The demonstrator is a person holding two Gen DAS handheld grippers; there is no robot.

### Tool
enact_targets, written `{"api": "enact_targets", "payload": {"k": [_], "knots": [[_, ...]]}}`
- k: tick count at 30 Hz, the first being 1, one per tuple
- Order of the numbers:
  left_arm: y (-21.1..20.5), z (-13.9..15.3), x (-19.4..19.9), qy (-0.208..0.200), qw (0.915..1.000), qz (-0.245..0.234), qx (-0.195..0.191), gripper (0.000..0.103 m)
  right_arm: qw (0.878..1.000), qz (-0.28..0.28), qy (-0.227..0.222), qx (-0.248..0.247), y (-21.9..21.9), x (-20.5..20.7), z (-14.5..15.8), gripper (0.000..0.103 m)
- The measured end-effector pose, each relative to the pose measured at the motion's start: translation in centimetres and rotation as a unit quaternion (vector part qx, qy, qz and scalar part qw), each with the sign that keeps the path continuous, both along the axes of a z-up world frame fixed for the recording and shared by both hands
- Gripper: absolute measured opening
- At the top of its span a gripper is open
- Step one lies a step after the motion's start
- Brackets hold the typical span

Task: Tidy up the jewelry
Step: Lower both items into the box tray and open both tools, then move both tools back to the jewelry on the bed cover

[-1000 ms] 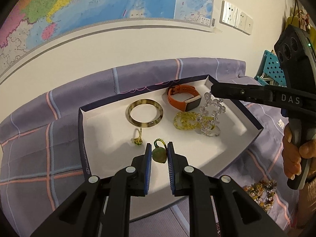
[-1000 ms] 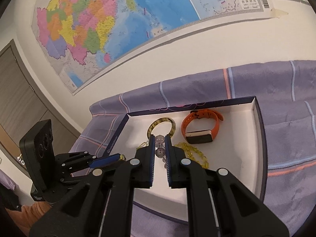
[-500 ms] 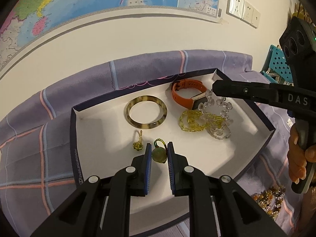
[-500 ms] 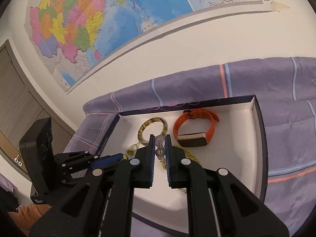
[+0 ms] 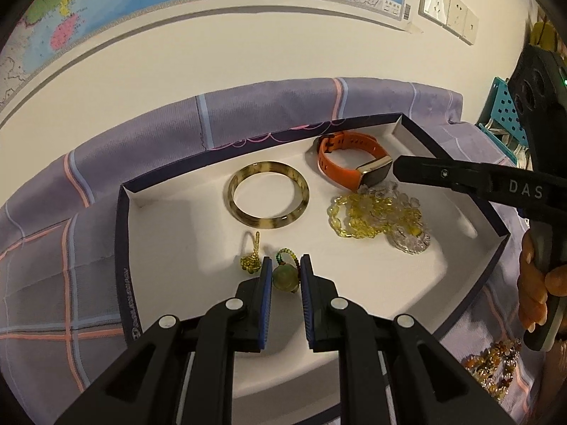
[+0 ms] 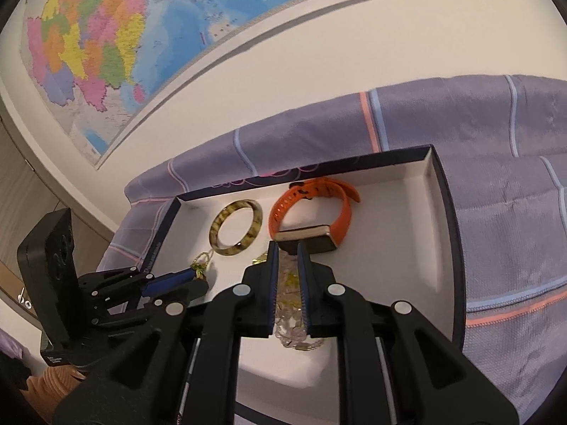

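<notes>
A white tray with a dark rim point(image 5: 127, 248) lies on a purple checked cloth. In it are a tortoiseshell bangle point(image 5: 268, 194), an orange watch point(image 5: 349, 170), a yellow bead bracelet point(image 5: 358, 217) and a clear crystal bracelet point(image 5: 407, 237) lying across it. My left gripper point(image 5: 286, 276) is shut on a green bead pendant point(image 5: 284, 276) just above the tray floor, beside a small yellow knot charm point(image 5: 251, 260). My right gripper point(image 6: 287, 258) is slightly open low over the crystal bracelet point(image 6: 288, 313), which lies between its fingers; the bangle point(image 6: 235, 228) and watch point(image 6: 315, 219) lie beyond.
An amber bead bracelet point(image 5: 492, 364) lies on the cloth outside the tray at the right. A wall with a map stands right behind the table. A teal pegboard rack point(image 5: 503, 120) is at the far right.
My right gripper has lowered the crystal bracelet from hanging above the tray onto the yellow bracelet, and its jaws have parted. My left gripper has edged forward with the pendant.
</notes>
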State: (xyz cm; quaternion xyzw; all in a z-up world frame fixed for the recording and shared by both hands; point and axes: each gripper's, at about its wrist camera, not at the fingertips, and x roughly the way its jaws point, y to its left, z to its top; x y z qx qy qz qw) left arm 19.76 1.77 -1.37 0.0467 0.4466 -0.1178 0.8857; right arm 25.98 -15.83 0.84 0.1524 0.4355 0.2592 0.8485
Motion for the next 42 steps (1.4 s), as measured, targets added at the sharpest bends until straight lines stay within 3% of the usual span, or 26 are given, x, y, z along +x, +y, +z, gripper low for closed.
{"api": "enact_targets", "payload": {"k": [4,7,13,15,18,21,22,24,26,33,38,40,42], "knots": [[0.1,-0.2,0.3,0.003,1.0000,0.004,-0.001,0.014,1.000,-0.003,0.001,0.000,-0.1,-0.2,0.0,0.022],[0.0,-0.2,0.5,0.004,1.0000,0.003,-0.001,0.014,1.000,-0.009,0.001,0.003,-0.4,-0.3,0.1,0.039],[0.0,-0.2,0.7,0.005,1.0000,0.003,-0.008,0.017,1.000,-0.013,-0.001,0.008,-0.8,-0.5,0.4,0.042],[0.1,-0.1,0.6,0.003,0.9999,0.003,-0.013,0.017,1.000,-0.018,-0.003,0.009,-1.1,-0.8,0.6,0.053],[0.3,0.4,0.3,-0.004,0.9998,0.005,-0.020,0.026,1.000,-0.018,-0.004,0.010,-1.3,-1.1,0.7,0.053],[0.5,1.1,-0.2,-0.015,0.9995,0.001,-0.028,0.029,1.000,-0.015,-0.007,0.012,-1.5,-1.7,0.9,0.054],[0.5,1.5,-0.5,-0.022,0.9993,-0.001,-0.029,0.035,1.000,-0.013,-0.009,0.012,-1.5,-2.0,1.0,0.054],[0.6,2.3,-1.3,-0.041,0.9987,0.001,-0.029,0.046,1.000,-0.012,-0.015,0.014,-1.7,-2.6,1.4,0.058],[0.7,3.1,-2.0,-0.056,0.9979,0.004,-0.031,0.048,0.999,-0.017,-0.027,0.014,-2.1,-3.6,2.0,0.067],[1.4,6.0,-6.5,-0.109,0.9936,0.004,-0.031,0.052,0.998,0.002,-0.062,0.004,-3.1,-7.9,3.7,0.067],[2.0,6.1,-10.1,-0.116,0.9926,-0.008,-0.037,0.056,0.995,0.034,-0.086,-0.034,-3.0,-12.5,4.2,0.067],[2.2,5.6,-11.2,-0.116,0.9928,-0.010,-0.031,0.059,0.993,0.051,-0.089,-0.057,-2.6,-14.5,3.9,0.065],[2.3,4.9,-12.5,-0.111,0.9934,-0.015,-0.025,0.059,0.991,0.069,-0.086,-0.071,-2.3,-16.3,3.2,0.056]]}}
